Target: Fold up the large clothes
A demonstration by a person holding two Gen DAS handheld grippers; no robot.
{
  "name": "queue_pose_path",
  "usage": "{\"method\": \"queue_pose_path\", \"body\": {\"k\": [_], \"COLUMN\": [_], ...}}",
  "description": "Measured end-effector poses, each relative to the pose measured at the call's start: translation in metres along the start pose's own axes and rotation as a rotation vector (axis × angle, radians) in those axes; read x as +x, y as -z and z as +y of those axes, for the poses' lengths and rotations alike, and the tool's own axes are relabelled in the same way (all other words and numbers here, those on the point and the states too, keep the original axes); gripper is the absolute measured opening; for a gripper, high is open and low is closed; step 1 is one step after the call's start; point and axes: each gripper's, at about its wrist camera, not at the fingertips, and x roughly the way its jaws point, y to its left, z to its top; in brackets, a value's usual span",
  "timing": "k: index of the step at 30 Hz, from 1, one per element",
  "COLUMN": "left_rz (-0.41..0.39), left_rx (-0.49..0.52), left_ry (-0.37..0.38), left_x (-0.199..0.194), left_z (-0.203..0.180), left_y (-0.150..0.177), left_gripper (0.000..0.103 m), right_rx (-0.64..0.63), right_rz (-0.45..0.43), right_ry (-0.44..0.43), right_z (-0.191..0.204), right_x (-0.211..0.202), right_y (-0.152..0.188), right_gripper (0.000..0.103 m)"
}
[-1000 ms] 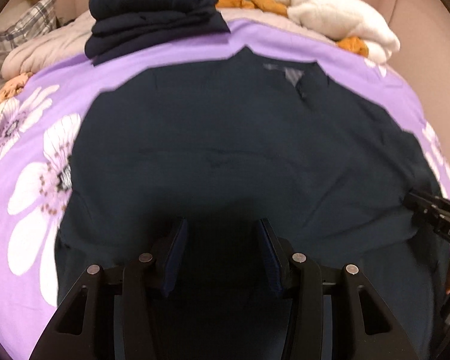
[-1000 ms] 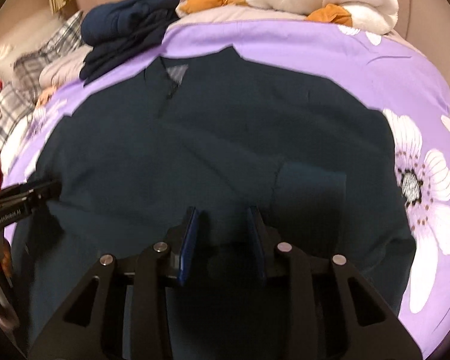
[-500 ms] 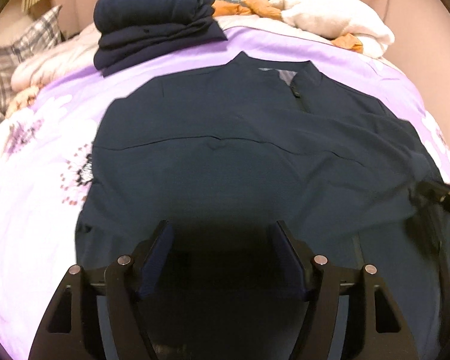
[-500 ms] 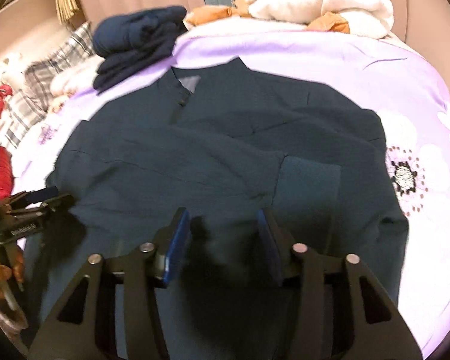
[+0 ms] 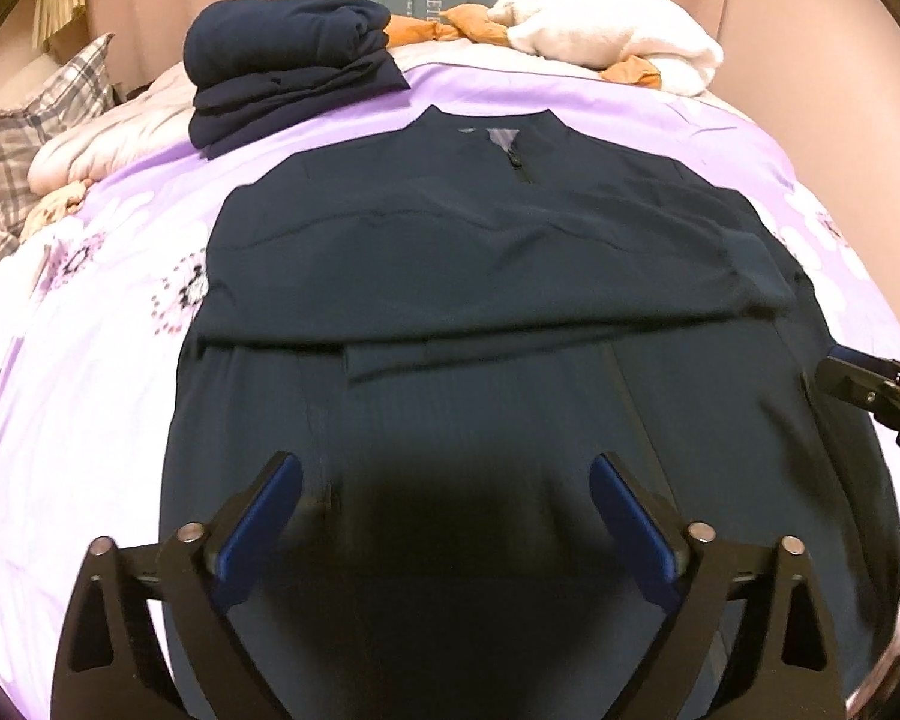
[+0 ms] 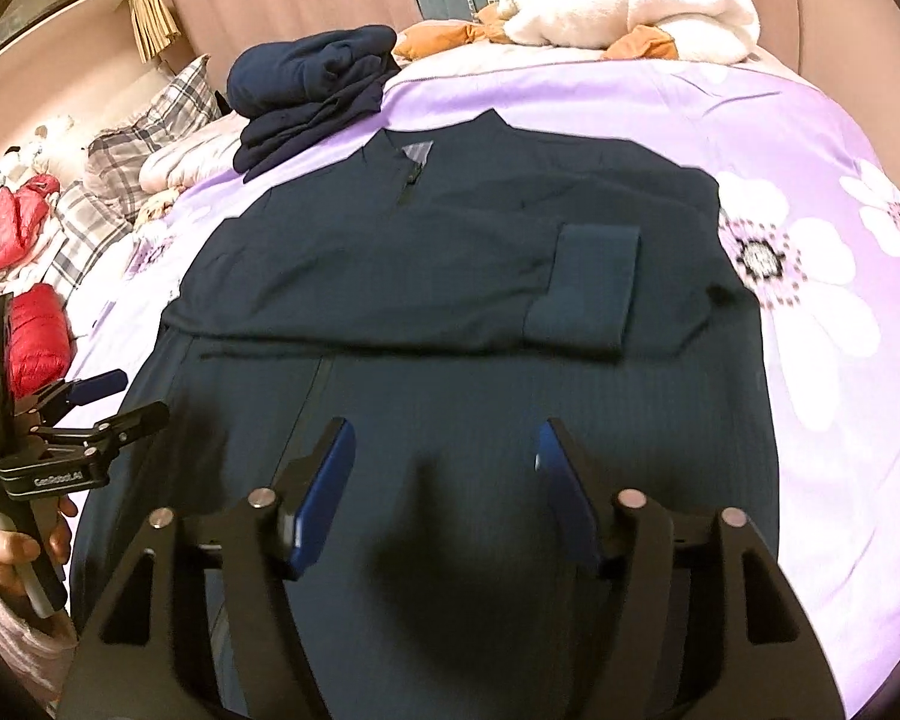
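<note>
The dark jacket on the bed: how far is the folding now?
Done: the jacket lies flat on the purple cover, sleeves folded across the chest, one cuff on top. In hand: nothing; left gripper and right gripper are open above the hem. Left: folding the body.

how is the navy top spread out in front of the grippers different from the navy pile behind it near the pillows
The spread top lies flat, covering much of the purple bedspread; the folded pile is a compact stack at the far left edge. The spread top shows its collar, zipper and a sleeve folded across the chest; the pile shows only layered edges. The spread top lies right ahead of both open grippers; the pile lies well beyond them. Both are dark navy.
</note>
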Motion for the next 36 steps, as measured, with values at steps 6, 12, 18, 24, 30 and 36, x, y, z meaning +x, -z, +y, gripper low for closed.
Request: {"method": "queue_pose_path", "body": {"k": [6, 12, 18, 24, 30, 36], "left_rz": [0.05, 0.121, 0.114, 0.12, 0.125, 0.111], "left_rx": [0.004, 0.004, 0.007, -0.006, -0.028, -0.067], "left_ry": [-0.024, -0.044, -0.05, -0.041, -0.035, -0.041], "left_x": [0.005, 0.013, 0.001, -0.011, -0.03, -0.051], "left_z": [-0.005, -0.005, -0.006, -0.004, -0.001, 0.009], "left_y": [0.028, 0.061, 0.078, 0.093, 0.116, 0.13], "left_gripper": [0.097, 0.097, 0.097, 0.097, 0.097, 0.097], "right_rx": [-0.02, -0.073, -0.105, -0.08, -0.057, -0.017], "right_rz": [0.075, 0.123, 0.131, 0.15, 0.167, 0.164], "right_ry": [0.048, 0.095, 0.114, 0.097, 0.077, 0.033], "right_z": [0.007, 0.019, 0.027, 0.027, 0.028, 0.025], "right_x": [0.012, 0.015, 0.007, -0.008, -0.026, -0.047], "right_y": [0.027, 0.057, 0.08, 0.102, 0.121, 0.137], "right_gripper": [0.069, 0.07, 0.075, 0.076, 0.076, 0.076]}}
